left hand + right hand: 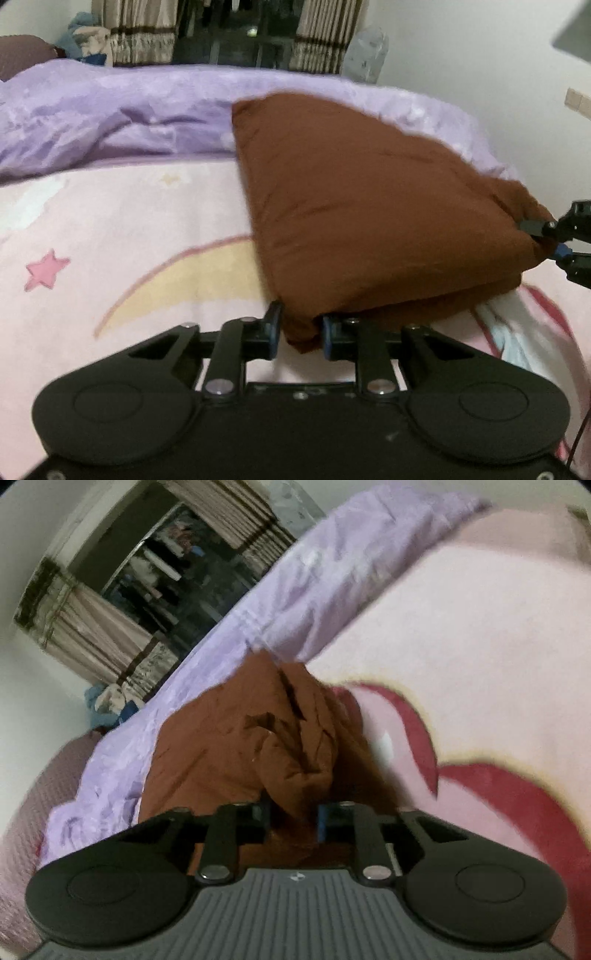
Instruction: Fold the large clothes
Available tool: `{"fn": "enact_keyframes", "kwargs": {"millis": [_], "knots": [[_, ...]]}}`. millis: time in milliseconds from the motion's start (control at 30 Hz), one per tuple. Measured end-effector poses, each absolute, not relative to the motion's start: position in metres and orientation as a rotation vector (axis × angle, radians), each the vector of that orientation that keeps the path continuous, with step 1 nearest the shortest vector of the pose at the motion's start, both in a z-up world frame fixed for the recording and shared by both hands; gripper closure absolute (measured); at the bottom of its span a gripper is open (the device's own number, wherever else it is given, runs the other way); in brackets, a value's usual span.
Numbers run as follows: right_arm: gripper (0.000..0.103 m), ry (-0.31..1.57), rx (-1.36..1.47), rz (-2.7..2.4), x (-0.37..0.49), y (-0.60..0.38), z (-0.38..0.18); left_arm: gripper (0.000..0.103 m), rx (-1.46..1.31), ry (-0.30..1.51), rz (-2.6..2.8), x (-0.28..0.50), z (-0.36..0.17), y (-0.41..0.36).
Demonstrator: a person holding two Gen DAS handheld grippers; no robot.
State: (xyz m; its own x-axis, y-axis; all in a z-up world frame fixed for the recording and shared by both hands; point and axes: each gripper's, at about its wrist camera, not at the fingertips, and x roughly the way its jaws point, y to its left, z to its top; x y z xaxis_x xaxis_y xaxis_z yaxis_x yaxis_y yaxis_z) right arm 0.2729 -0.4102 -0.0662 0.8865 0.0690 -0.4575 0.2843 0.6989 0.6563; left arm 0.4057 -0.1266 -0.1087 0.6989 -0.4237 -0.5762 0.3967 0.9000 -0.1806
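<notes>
- The brown garment [354, 206] is lying folded in layers on the bed, over the pink blanket [122, 229] with its moon and star print, with its far edge reaching the purple quilt [110, 110].
- You are holding its near corner in the left tongs [298, 328]; the jaws are standing narrow with a fold of brown cloth bunched between the blue pads [272, 332].
- You are gripping its right-hand corner with the right tongs [550, 240], seen at the edge of the left wrist view; that corner is pulled into a tight bunch at the jaws.
- In the right wrist view the right tongs [293, 818] are closed narrow on a crumpled wad of the garment [236, 753], which is filling the gap between the fingers [321, 819].
- That view is tilted, so the bed is running diagonally across it, with the quilt [295, 602] behind the garment and the pink blanket [443, 627] to the right.
- Beyond the bed, striped curtains [144, 33] are hanging on either side of a dark window [229, 33], and a white wall [461, 55] is standing to the right.
- Both views are blurred.
</notes>
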Motion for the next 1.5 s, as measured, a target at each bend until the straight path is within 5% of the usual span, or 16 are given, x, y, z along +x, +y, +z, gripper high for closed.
{"fn": "enact_keyframes", "kwargs": {"millis": [433,500,567,600,767,867,1000,1167,1500], "knots": [[0.081,0.532,0.77,-0.101,0.282,-0.414,-0.1,0.07,-0.156,0.779,-0.456,0.427,-0.13,-0.109],[0.064,0.525,0.724,-0.106,0.279,-0.416,-0.092,0.067,-0.153,0.783,-0.454,0.419,-0.121,-0.104],[0.025,0.504,0.631,-0.154,0.272,-0.412,-0.078,0.066,-0.118,0.762,-0.444,0.407,-0.109,-0.099],[0.023,0.489,0.577,-0.187,0.267,-0.408,-0.069,0.066,-0.091,0.748,-0.447,0.401,-0.103,-0.097],[0.025,0.418,0.384,-0.206,0.257,-0.376,-0.03,0.06,-0.125,0.67,-0.491,0.395,-0.064,-0.098],[0.026,0.377,0.284,-0.171,0.258,-0.347,-0.01,0.045,-0.129,0.617,-0.507,0.402,-0.05,-0.118],[0.034,0.387,0.18,-0.153,0.275,-0.32,-0.002,0.045,-0.124,0.617,-0.534,0.41,-0.052,-0.148],[0.059,0.492,0.197,-0.19,0.3,-0.324,-0.025,0.045,-0.124,0.675,-0.537,0.425,-0.068,-0.168],[0.069,0.541,0.239,-0.173,0.306,-0.335,-0.055,0.044,-0.151,0.705,-0.526,0.43,-0.093,-0.176]]}}
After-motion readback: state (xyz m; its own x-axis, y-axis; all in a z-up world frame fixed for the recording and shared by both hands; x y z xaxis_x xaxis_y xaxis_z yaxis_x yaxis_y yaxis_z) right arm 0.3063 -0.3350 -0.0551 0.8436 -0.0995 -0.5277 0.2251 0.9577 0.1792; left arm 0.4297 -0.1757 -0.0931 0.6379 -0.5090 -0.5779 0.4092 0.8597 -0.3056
